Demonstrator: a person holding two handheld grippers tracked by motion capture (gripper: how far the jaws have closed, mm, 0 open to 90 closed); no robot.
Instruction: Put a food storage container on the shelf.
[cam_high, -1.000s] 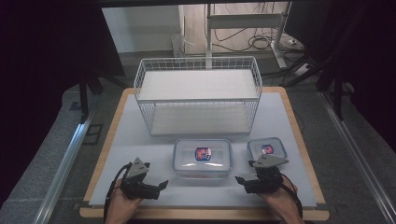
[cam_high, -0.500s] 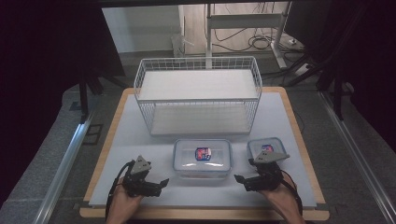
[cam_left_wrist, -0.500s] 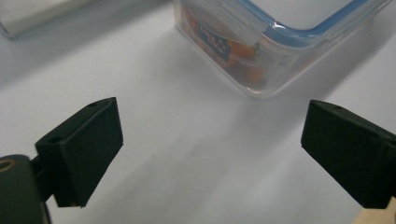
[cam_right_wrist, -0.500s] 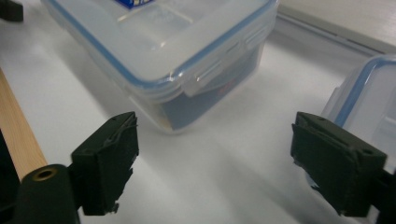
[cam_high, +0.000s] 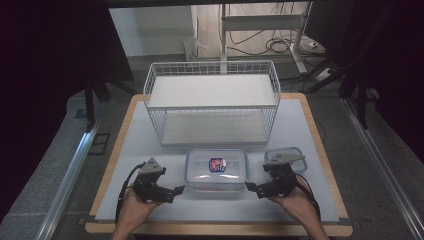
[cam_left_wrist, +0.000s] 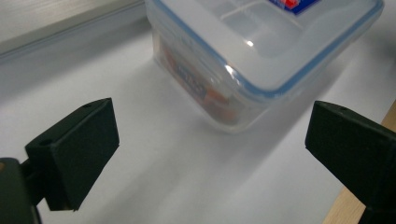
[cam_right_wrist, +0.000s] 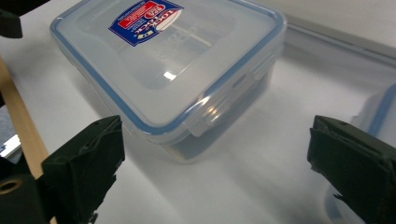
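Observation:
A clear plastic container with a blue-sealed lid and a red and blue label stands at the front middle of the white mat. My left gripper hovers open just left of it, jaws pointing at its near left corner. From the other side, my right gripper points at the container's near right corner. Its jaws have just been opening and stand wide, with nothing pressed between them. In both gripper views, left gripper and right gripper, the pads are apart from the box. Some packed contents show through its wall.
A smaller lidded container sits right of the big one, partly behind my right hand, with its edge beside my right jaw. A white wire basket stands at the back of the mat. The table's wooden edge runs along the front.
My left gripper has edged a little up and toward the container. The right hand has stayed where it was.

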